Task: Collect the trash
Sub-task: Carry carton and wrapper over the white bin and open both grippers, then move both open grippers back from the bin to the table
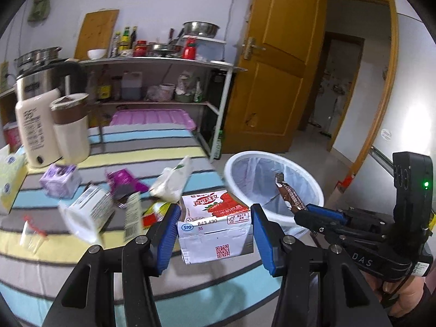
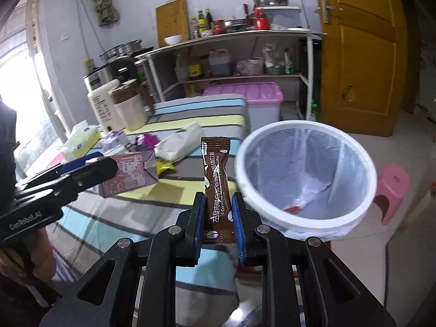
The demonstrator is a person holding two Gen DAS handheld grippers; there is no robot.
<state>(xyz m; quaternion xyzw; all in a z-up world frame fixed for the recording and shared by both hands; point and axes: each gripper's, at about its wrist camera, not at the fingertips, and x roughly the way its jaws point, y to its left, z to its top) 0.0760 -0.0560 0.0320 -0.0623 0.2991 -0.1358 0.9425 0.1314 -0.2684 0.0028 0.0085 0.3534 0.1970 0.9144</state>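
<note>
My left gripper (image 1: pixel 215 212) is shut on a red-and-white strawberry milk carton (image 1: pixel 215 223), held above the striped table near its right edge; the carton also shows in the right wrist view (image 2: pixel 128 174). My right gripper (image 2: pixel 218 204) is shut on a brown coffee sachet (image 2: pixel 216 179), upright, just left of the white trash bin (image 2: pixel 305 179). In the left wrist view the sachet (image 1: pixel 290 194) hangs over the bin's rim (image 1: pixel 272 155). The bin is lined with a clear bag and holds a red scrap.
Several pieces of trash lie on the striped tablecloth (image 1: pixel 81 245): a white carton (image 1: pixel 87 212), purple wrapper (image 1: pixel 125 182), purple box (image 1: pixel 60 179), white bag (image 1: pixel 171 182). A cream jug (image 1: pixel 35 130) and a brown-white cup (image 1: pixel 70 128) stand at the back. A pink stool (image 2: pixel 392 190) is right of the bin.
</note>
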